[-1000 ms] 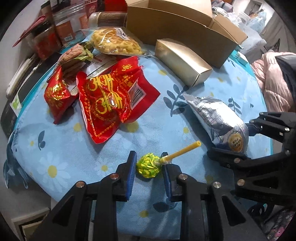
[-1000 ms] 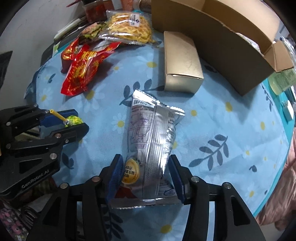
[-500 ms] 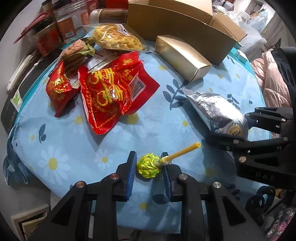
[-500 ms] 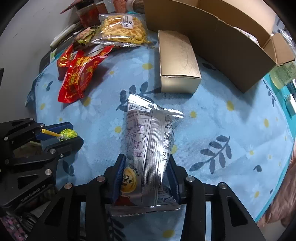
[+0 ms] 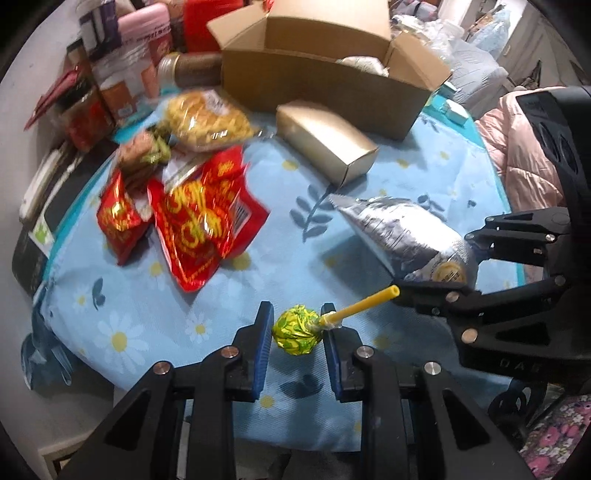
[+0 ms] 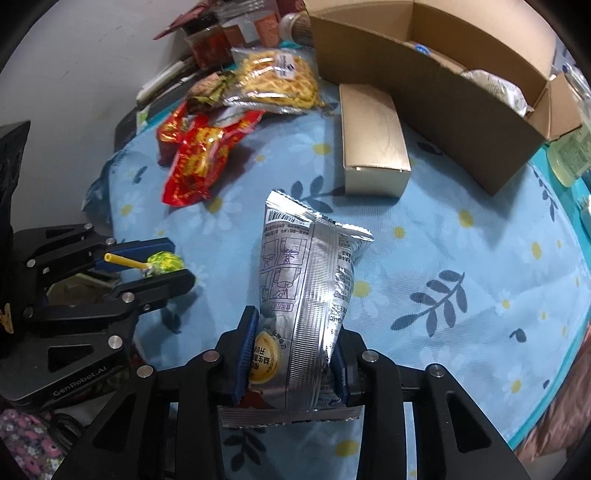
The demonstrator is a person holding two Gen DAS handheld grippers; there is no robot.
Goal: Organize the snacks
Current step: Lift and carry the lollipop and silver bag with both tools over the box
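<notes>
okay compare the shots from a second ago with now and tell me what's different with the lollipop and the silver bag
The right gripper closed its jaws tighter on the silver bag and raised it off the tablecloth; its jaws are closing a little more. The left gripper, clamped on the lollipop throughout, lifted it too. The gold box, red packets and cardboard box stayed put.

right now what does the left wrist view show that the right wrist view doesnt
Only the left wrist view shows the pink padded jacket at the right edge and the pink-lidded jar at the back.

Only the right wrist view shows the printed back of the silver snack bag, and the yellowish bottle beside the cardboard box.

Both show the left hand-held gripper shut on the green lollipop, the right hand-held gripper with its jaws closing on the silver bag, the gold box, the red packets and the floral blue cloth.
</notes>
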